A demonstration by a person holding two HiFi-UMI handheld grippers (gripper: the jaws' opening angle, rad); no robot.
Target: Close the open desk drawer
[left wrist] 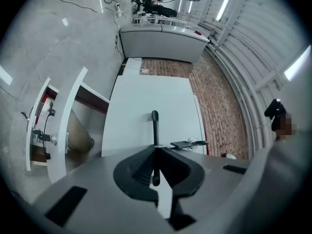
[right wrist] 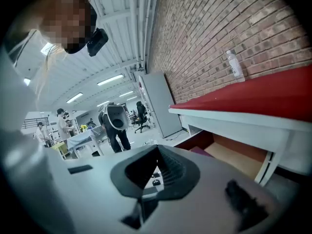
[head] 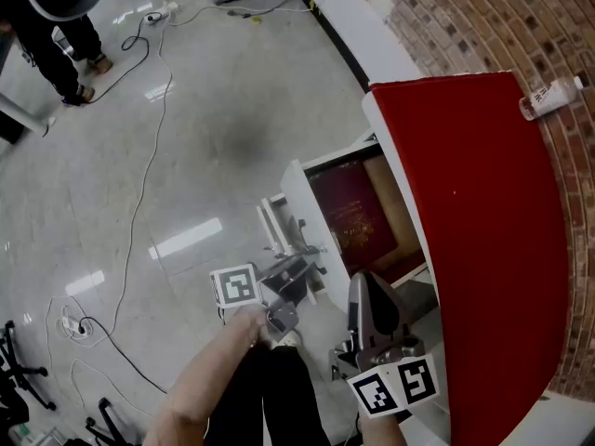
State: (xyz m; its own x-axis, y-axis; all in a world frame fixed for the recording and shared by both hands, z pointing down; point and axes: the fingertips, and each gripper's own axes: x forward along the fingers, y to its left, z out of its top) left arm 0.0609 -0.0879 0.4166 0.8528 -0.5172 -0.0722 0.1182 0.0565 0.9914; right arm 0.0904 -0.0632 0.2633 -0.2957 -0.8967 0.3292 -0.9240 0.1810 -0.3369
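- My left gripper (left wrist: 154, 116) has a smooth grey housing. A black, teardrop-shaped recess, ribbed inside, sits in its middle, and dark rectangular slots are set into the shell.
- Its fingers (left wrist: 154, 130) are thin and black with rounded tips.
- The left marker cube (head: 234, 286) is white and printed with a black square pattern.
- My right gripper (head: 370, 291) is a rounded grey shell, darker along one side, tapering towards the front. Its recess is black and ribbed too.
- The right marker cube (head: 395, 386) shows two white faces, each with a black square pattern.
- My left forearm (head: 209, 379) is bare.
- I wear black trousers (head: 279, 393).
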